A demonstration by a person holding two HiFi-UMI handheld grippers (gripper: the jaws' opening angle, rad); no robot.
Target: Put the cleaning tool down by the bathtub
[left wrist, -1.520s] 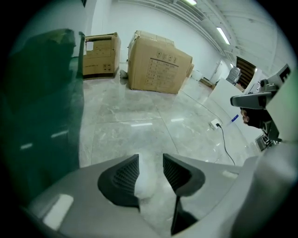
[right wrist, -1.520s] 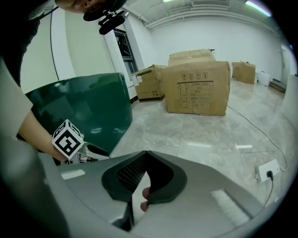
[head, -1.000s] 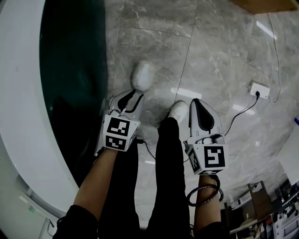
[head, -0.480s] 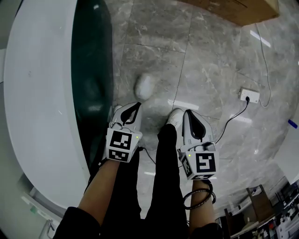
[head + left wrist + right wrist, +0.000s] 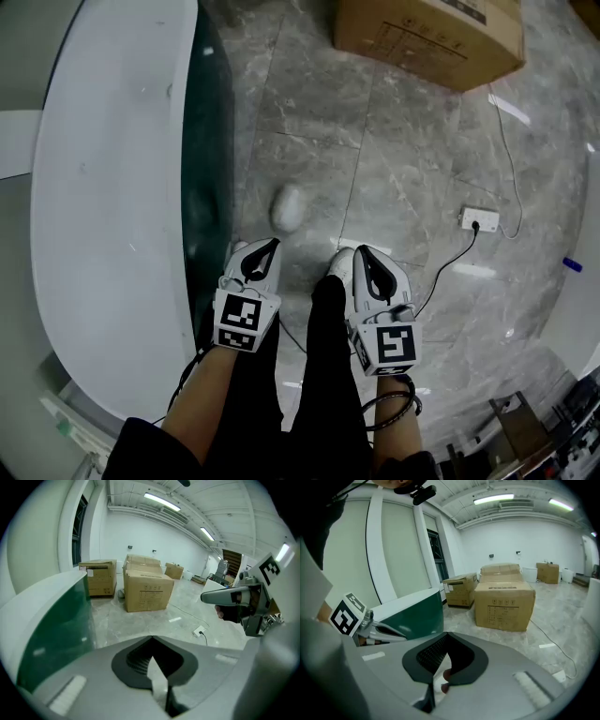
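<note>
Grey marble floor beside the bathtub: the white cleaning tool still lies there, ahead of my left gripper and right gripper, both closed and empty. Cardboard box newly visible.

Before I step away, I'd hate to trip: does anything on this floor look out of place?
Two things. A power strip lies on open floor, its black cable trailing toward your feet. A pale cleaning tool lies loose on the tiles beside the bathtub.
</note>
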